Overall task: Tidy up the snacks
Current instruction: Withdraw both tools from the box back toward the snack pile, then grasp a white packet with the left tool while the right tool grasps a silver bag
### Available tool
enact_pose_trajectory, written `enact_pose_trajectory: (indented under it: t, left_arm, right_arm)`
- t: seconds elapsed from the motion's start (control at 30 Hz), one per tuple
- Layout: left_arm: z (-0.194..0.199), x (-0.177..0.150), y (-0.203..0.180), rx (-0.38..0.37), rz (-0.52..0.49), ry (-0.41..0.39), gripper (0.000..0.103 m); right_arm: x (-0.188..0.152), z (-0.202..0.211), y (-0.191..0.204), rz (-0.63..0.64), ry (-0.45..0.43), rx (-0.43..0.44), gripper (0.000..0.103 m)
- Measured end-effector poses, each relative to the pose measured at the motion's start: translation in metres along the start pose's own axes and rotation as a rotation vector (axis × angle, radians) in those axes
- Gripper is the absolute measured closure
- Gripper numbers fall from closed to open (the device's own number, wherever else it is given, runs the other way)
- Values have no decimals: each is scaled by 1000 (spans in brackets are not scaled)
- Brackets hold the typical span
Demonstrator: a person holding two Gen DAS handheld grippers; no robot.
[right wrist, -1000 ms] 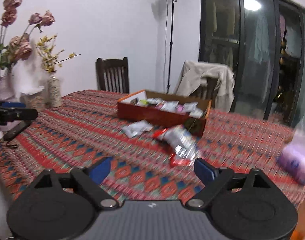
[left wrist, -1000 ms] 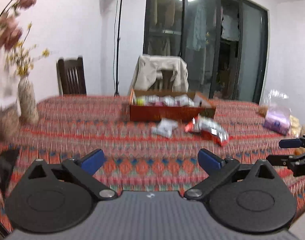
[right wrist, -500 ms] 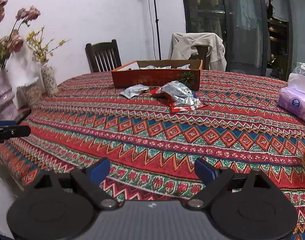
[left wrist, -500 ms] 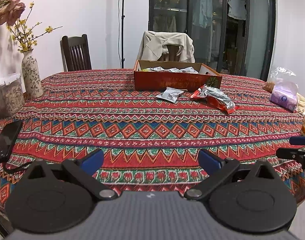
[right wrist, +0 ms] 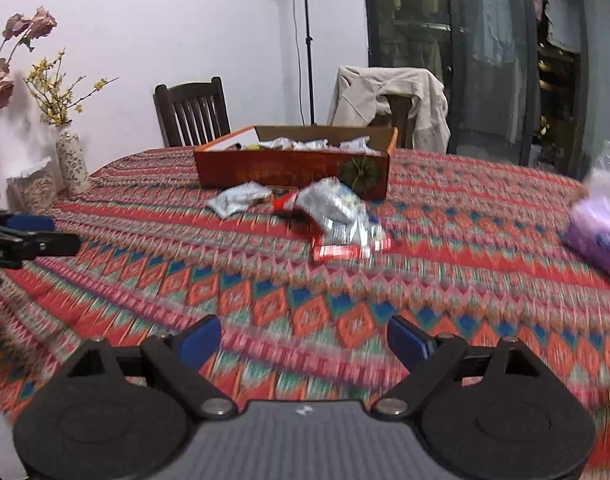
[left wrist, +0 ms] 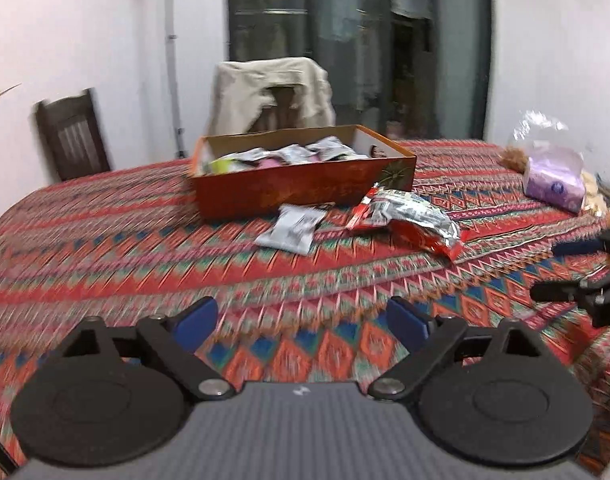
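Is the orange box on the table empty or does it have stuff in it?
Not empty. The open orange box has several small snack packets lying inside, visible over its rim in both views.

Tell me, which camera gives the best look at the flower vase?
The right wrist view: the vase stands whole by the wall, yellow sprigs rising from it. The left wrist view shows only a yellow sprig at its left edge.

Desk cloth (right wrist: pixel 445 216): red, with zigzag and diamond bands in orange, blue, teal and white.
Box (left wrist: pixel 305 188): orange-red outside, plain brown inside.
Small packet (left wrist: pixel 293 229): silver-grey, dark print.
Large snack bag (left wrist: pixel 409 220): silver and red.
Tissue pack (left wrist: pixel 555 182): lilac, blue mark.
Vase (right wrist: pixel 72 160): cream, speckled.
Chair (right wrist: pixel 193 114): dark brown.
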State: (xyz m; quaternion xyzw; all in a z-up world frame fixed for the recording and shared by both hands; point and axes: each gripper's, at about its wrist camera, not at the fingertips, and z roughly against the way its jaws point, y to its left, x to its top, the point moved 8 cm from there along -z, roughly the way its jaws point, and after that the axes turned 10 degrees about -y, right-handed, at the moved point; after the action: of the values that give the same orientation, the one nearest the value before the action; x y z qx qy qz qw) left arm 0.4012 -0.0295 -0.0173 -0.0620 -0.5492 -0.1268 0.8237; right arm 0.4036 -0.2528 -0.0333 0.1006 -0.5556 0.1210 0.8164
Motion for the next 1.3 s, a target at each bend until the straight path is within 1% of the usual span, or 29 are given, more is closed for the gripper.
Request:
enact_pose_trajectory:
  t: [0.07,0.17,0.27,0.3,0.37,0.4,0.5,0.53,0.6,0.63,0.67,0.7,0.73,0.87,0.97,1.07,1.13,1.23,1.3]
  left_arm:
    - [-39,7,4,-20,-44,14,14]
    - [-94,14,10,-28,-89,38,17]
    - [-143,16,17,-52,-86,73,18]
    - [-154,16,19,-57,-82,81,19]
    - [-175,15,21,-76,-65,86,20]
    - [-182,14,21,-87,-58,88,20]
    - [-199,12,23,-108,-31,92,26]
    - [-203,10,23,-119,-22,98,31]
    - [-205,10,23,-124,-17,84,43]
    - [-204,10,23,-131,-11,77,55]
    - [-203,10,24,-136,-6,73,57]
    - [-203,10,24,-137,-3,73,57]
    - [-202,11,24,-133,0,72,60]
    - [-202,11,25,-128,2,71,62]
    - [-202,11,24,-123,-3,70,62]
    - [-201,12,25,-95,-9,71,62]
    - [-196,14,24,-90,-7,75,62]
    - [-175,22,21,-90,7,69,62]
    - [-151,26,18,-71,-6,71,62]
  right_arm:
    - [15,-26,-5,19,-3,14,14]
    - [35,-68,-13,38,0,31,14]
    - [46,-112,-17,92,37,25,14]
    - [47,-126,-19,116,60,13,14]
    - [49,-151,-22,165,75,16,14]
    - [48,-161,-23,169,87,21,14]
    - [48,-188,-28,166,107,54,14]
    - [49,-195,-30,161,108,66,14]
    - [48,-207,-31,147,104,88,14]
    - [47,-209,-32,138,104,92,14]
    - [45,-212,-33,126,105,99,16]
    - [42,-214,-33,114,112,109,27]
    - [39,-215,-33,109,123,112,32]
    - [39,-213,-32,101,109,108,40]
    - [39,-211,-31,92,104,117,41]
    - [40,-209,-31,93,100,111,42]
    - [42,-206,-31,83,92,113,42]
    - [50,-195,-30,88,74,91,42]
    - [57,-179,-26,97,56,83,42]
